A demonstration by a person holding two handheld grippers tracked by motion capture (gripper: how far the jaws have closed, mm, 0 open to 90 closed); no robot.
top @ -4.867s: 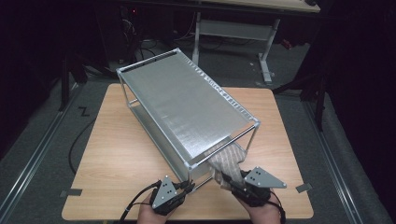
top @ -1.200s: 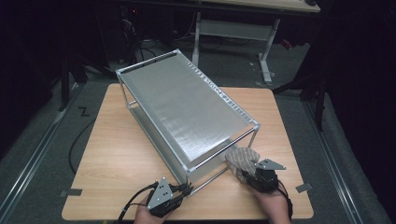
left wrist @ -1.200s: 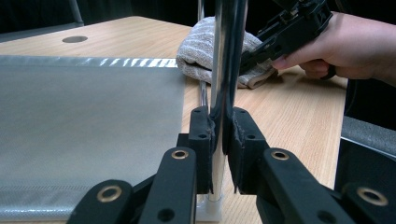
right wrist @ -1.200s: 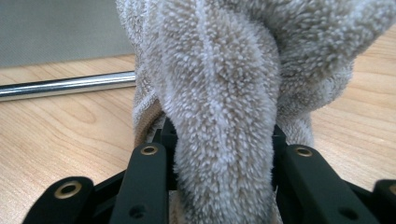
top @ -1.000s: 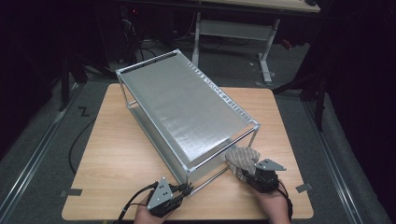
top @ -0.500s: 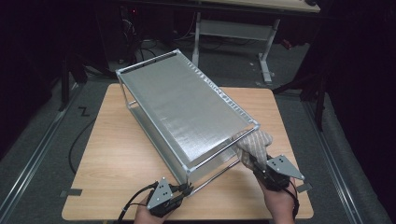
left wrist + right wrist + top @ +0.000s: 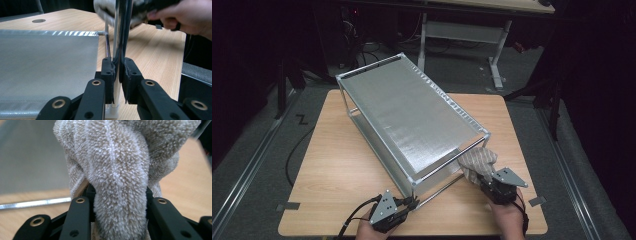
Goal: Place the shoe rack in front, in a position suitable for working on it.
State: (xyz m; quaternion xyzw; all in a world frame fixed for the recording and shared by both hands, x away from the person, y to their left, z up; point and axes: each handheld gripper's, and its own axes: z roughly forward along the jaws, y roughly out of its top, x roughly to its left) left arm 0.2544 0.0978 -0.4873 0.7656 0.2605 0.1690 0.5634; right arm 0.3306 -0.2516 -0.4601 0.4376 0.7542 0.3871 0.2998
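Beige towelling cloth [image 7: 478,162] bunched at the near right corner of a silver metal rack [image 7: 409,117] on a wooden table [image 7: 337,165], seen from above; clamped in the right gripper [image 7: 486,181], pressed against the rack's top front rail. Left gripper [image 7: 412,204] at the near table edge, closed on the rack's near corner post [image 7: 412,190].

From the left gripper view: black jaws pinched tight around the chrome post [image 7: 116,45], mesh shelf [image 7: 47,72] stretching off to the left, a hand [image 7: 185,17] and the blurred cloth [image 7: 106,11] beyond at the top.

From the right gripper view: looped pile of the cloth [image 7: 117,170] bulging between the jaws, held fast and part open around the thick fold; grey shelf [image 7: 30,157] and a bright rail [image 7: 32,203] behind at left, wood grain at right.
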